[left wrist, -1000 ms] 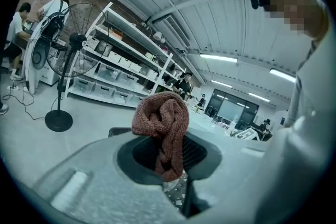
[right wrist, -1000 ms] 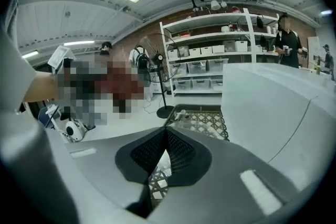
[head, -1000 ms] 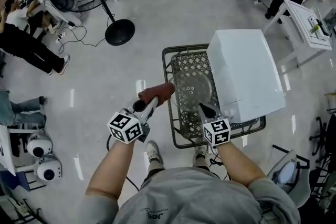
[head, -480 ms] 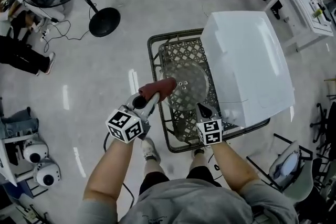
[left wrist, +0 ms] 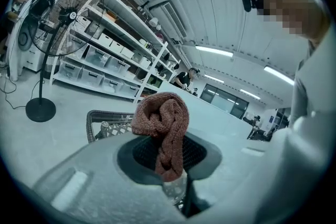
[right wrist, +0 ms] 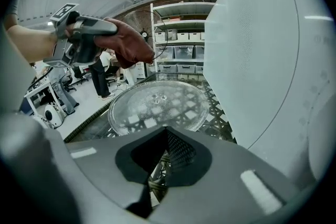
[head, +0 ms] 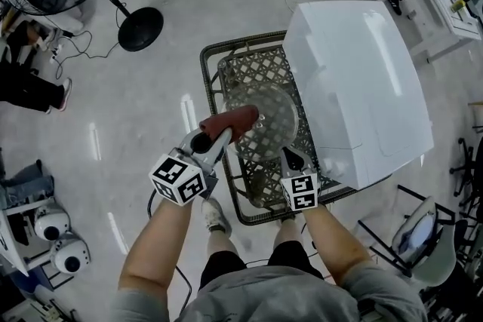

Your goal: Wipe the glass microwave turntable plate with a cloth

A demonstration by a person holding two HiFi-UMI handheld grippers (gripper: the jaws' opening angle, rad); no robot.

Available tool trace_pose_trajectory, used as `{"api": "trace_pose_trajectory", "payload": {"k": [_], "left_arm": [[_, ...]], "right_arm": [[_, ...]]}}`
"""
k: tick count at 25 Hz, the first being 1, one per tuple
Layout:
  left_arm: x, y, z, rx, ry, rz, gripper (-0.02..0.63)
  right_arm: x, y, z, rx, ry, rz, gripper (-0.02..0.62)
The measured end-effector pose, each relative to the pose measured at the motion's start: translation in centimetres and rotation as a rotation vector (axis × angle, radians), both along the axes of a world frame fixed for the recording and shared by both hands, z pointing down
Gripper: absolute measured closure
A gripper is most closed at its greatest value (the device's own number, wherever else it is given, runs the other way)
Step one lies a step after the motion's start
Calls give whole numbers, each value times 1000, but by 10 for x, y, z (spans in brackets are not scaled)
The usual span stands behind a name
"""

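Observation:
The round glass turntable plate [head: 270, 111] lies over the dark lattice table [head: 213, 55], left of the white microwave [head: 355, 87]. My right gripper [head: 290, 155] is shut on the plate's near rim; in the right gripper view the plate [right wrist: 157, 105] spreads out just beyond the jaws [right wrist: 164, 157]. My left gripper [head: 222, 134] is shut on a bunched reddish-brown knit cloth [head: 232, 121], whose tip hangs at the plate's left rim. The cloth [left wrist: 163, 126] fills the middle of the left gripper view. I cannot tell if the cloth touches the glass.
The microwave [right wrist: 273, 60] walls off the right side of the table. A standing fan's round base [head: 140, 28] and cables lie on the floor at the upper left. Shelving [left wrist: 105, 55] with bins runs along the far wall. People stand at the left and upper right.
The left gripper has carried the cloth right, from beside the table's edge to the plate's left rim. The right gripper keeps its hold on the plate.

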State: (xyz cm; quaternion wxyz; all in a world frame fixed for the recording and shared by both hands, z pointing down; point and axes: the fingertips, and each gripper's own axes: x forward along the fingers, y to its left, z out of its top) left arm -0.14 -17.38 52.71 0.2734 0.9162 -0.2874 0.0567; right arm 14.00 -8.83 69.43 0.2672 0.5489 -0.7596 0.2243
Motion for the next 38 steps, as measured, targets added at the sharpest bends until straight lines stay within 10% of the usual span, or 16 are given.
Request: {"api": "trace_pose_trajectory", "payload": {"k": [16,27,38], "left_arm": [[70,-36,22,94,-120,142,552],[157,-72,86,331,-541,382,552],[117,-96,149,376,-903,466,552]], "right_arm": [[-4,0,7,-1,40,-44,588],[-4,0,2,29,98,-54,588],[-5,2,4,40,108,-55,589]]}}
